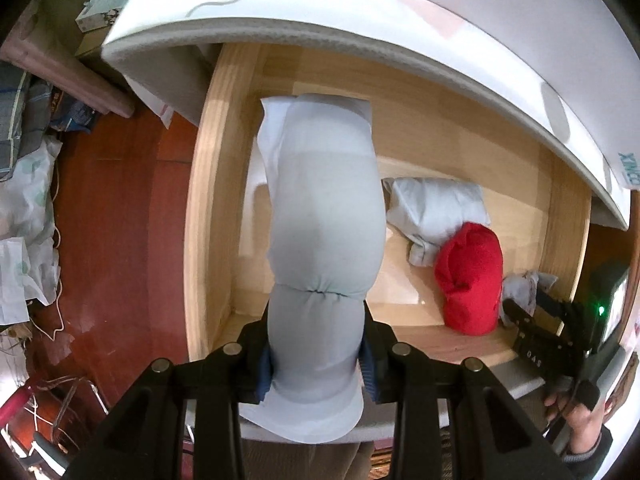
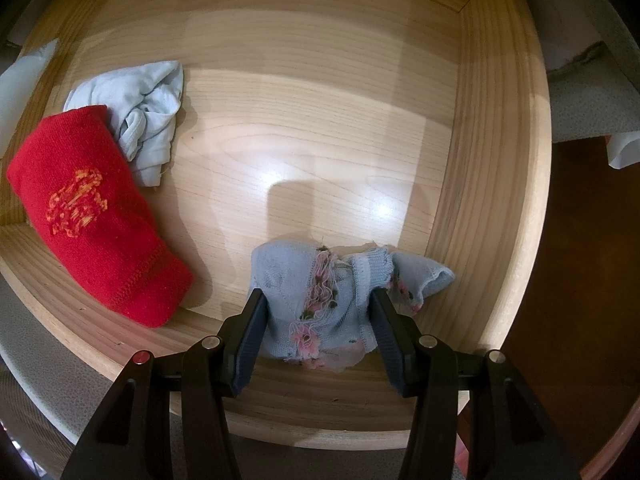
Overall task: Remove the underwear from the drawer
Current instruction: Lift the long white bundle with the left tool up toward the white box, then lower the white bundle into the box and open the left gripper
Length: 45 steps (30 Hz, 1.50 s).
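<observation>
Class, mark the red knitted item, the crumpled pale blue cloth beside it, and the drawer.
red knitted item [image 2: 92,216], right wrist view, its embroidered middle.
crumpled pale blue cloth [image 2: 140,108], right wrist view, its folds.
drawer [image 2: 488,160], right wrist view, its side wall.

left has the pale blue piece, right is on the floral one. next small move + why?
Probably lift the right hand-held gripper straight up. Its pads already flank and seem to pinch the floral blue garment, which still lies on the drawer floor. The left hand-held gripper already holds the pale blue underwear hanging above the drawer.
</observation>
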Tool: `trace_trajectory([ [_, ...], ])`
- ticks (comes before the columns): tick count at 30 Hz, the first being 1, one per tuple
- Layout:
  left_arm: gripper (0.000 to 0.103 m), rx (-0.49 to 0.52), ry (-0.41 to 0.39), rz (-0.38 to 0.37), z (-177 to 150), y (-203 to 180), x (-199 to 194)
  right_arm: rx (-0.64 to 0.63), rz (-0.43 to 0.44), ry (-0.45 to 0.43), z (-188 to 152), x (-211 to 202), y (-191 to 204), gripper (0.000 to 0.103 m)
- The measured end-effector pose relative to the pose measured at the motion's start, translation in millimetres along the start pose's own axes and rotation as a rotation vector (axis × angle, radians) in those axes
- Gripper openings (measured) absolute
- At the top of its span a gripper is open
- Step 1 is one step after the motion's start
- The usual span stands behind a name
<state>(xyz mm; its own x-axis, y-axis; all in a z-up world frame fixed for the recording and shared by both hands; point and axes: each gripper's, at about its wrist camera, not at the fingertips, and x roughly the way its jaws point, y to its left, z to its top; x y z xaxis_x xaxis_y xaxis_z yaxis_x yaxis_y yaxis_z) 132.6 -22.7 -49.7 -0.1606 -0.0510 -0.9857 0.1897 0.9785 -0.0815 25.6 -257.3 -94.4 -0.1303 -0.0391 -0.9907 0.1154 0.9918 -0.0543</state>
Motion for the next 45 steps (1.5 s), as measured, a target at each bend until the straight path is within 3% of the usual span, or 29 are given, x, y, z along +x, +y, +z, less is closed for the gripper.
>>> trace_trajectory([
  [6,0.034,0.024,0.003,-0.009,-14.8,1.7,-11.2,0.0,0.001,0.001,-0.1,-0.3,0.2,0.049],
  [17,0.034,0.064,-0.088,-0.012,-42.6,8.9,-50.1,-0.004,-0.006,0.003,1.9,-0.4,1.0,0.048],
  [30,0.034,0.079,-0.305,-0.051,-81.7,14.6,-89.6,-0.01,-0.018,0.0,0.7,0.4,2.5,0.048],
  [38,0.034,0.08,-0.435,-0.09,-106.5,22.1,-136.3,-0.01,-0.02,0.002,0.7,0.6,2.4,0.048],
  [45,0.034,0.087,-0.544,-0.108,-106.2,21.7,-185.6,-0.012,-0.021,0.003,1.2,0.7,2.5,0.048],
])
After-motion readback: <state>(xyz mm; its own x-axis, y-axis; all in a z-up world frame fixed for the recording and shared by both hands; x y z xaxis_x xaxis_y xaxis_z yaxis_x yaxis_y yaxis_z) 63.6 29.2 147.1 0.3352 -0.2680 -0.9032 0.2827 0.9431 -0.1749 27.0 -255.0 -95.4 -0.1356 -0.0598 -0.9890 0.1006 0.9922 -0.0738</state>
